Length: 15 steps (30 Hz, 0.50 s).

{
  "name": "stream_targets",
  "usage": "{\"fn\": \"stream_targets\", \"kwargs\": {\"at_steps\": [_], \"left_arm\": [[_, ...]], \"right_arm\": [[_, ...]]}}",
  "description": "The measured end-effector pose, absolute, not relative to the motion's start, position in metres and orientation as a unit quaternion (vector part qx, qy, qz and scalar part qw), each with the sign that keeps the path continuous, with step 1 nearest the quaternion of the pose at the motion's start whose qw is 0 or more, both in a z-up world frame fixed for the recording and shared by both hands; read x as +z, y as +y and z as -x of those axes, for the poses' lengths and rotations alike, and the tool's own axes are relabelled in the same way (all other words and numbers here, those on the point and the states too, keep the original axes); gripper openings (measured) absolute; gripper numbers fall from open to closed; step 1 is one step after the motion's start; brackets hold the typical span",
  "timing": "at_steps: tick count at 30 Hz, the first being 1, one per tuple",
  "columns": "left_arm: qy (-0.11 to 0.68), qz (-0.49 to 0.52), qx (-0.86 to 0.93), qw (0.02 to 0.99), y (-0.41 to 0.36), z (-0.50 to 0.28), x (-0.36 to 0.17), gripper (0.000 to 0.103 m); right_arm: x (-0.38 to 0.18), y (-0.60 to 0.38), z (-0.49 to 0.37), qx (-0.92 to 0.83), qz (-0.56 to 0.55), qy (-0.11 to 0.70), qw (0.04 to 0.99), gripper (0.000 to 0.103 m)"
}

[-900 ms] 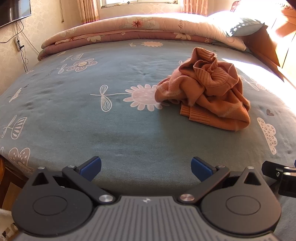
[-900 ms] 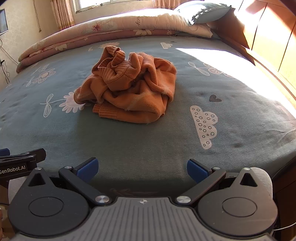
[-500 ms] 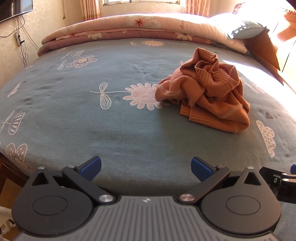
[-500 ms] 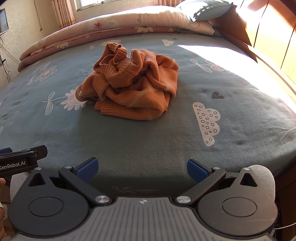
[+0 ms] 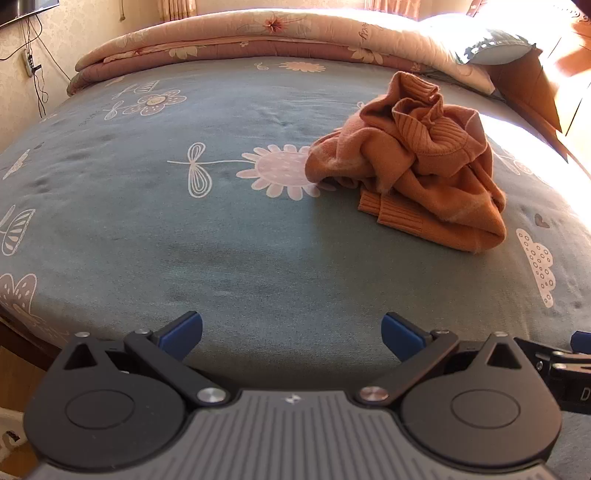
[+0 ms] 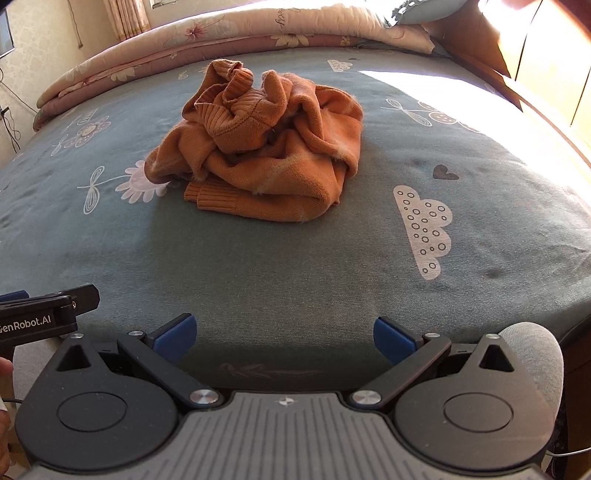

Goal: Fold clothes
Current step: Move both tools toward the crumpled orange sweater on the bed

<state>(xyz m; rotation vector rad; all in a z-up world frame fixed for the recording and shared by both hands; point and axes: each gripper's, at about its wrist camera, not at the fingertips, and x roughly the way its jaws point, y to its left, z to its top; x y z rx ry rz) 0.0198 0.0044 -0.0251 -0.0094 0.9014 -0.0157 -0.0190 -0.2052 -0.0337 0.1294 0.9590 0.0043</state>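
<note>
Sweater (image 6: 258, 147), orange, lay crumpled on the bed (image 6: 258, 266); I held my left gripper (image 5: 291, 332) and right gripper (image 6: 284, 334) short of it, jaws wide and empty.

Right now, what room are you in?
Most likely a bedroom. There's a big bed with a flowery blue sheet, a rolled-up quilt and a pillow at the far end, and a crumpled orange sweater waiting to be folded.

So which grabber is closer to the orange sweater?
Right, but only slightly. The right gripper faces the orange sweater nearly head-on, while the left gripper has it ahead and off to its right. Both are open, touching nothing.
</note>
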Motion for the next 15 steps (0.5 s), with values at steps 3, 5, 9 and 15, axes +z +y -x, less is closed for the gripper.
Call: {"fn": "stream_targets", "kwargs": {"at_steps": [3,5,9,15], "left_arm": [[0.443,0.005,-0.007,0.897,0.004,-0.026,-0.031,0.103],[0.447,0.006,-0.005,0.895,0.004,-0.031,-0.035,0.103],[0.451,0.007,-0.004,0.892,0.004,-0.041,-0.041,0.103],[0.475,0.027,0.001,0.88,0.006,-0.061,-0.055,0.103]], "right_arm": [[-0.043,-0.203,0.012,0.003,-0.059,0.473,0.879,0.103],[-0.049,-0.203,0.006,0.004,-0.059,0.481,0.875,0.103],[-0.062,-0.204,-0.006,0.006,-0.061,0.498,0.865,0.103],[-0.076,-0.205,-0.023,0.018,-0.063,0.512,0.856,0.103]]}}
